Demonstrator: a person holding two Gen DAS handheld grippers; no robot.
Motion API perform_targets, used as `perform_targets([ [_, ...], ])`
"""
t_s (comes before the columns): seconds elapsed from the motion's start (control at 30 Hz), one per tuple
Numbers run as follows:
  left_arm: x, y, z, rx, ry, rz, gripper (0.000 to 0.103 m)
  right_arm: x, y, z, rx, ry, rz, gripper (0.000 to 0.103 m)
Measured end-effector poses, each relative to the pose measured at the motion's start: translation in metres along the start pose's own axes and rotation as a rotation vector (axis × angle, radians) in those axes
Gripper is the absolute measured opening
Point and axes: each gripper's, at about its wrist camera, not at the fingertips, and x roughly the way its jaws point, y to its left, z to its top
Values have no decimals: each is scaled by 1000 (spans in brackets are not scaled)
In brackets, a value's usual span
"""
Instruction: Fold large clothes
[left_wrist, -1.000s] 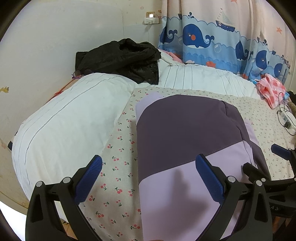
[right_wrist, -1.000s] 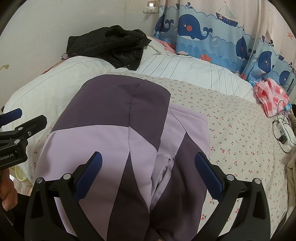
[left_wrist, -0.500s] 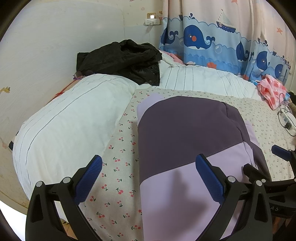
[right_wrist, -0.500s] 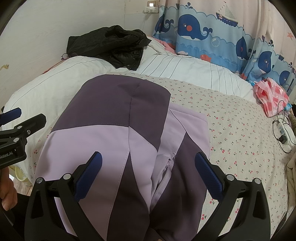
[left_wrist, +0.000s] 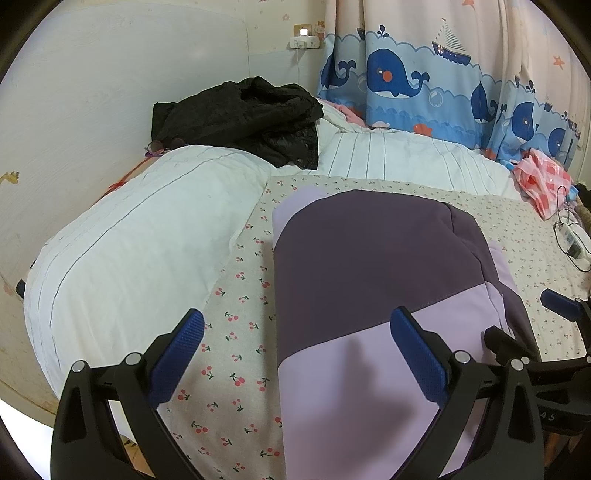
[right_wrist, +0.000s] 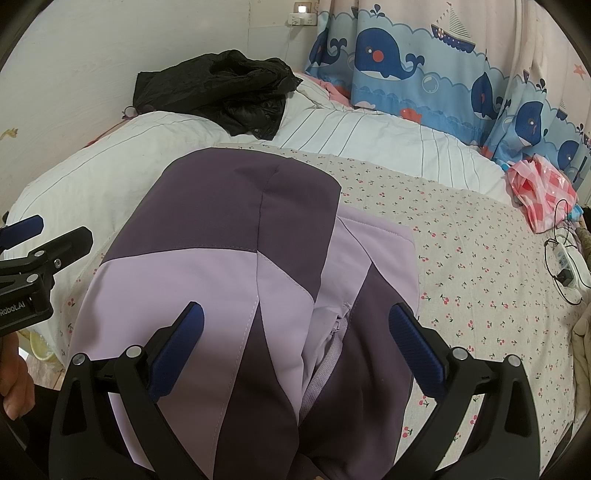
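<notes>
Your purple jacket (right_wrist: 236, 266) lies folded on the cherry-print sheet (right_wrist: 480, 280), dark panel at the far end, lilac panel nearer you, a zipper edge showing along its right side

Your left gripper (left_wrist: 295, 354) hangs above the jacket's near-left edge, fingers spread wide, nothing between them; one blue pad (left_wrist: 177, 354) sits over the sheet, the other over the lilac panel

Your right gripper (right_wrist: 295, 350) hangs above the jacket's near end, fingers likewise spread wide and empty

Beyond the jacket: white striped duvet (left_wrist: 140, 236), with a black garment (left_wrist: 243, 114) heaped on it. Whale curtain (left_wrist: 424, 88) behind. Far right of the jacket, a pink checked bag (right_wrist: 543, 192)
</notes>
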Motion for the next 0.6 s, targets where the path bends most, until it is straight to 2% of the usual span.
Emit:
perform_targets([
  [0.27,5,2,-2,-27,34,-37,97,0,-1,0,0,2,1,97],
  [0.53,4,0,-3,-24,27,-29,97,1,0,-2,1,3,2,97],
  [0.6,6,2,-3,-31,42,-68,97,2,1,-3,2,4,3,97],
])
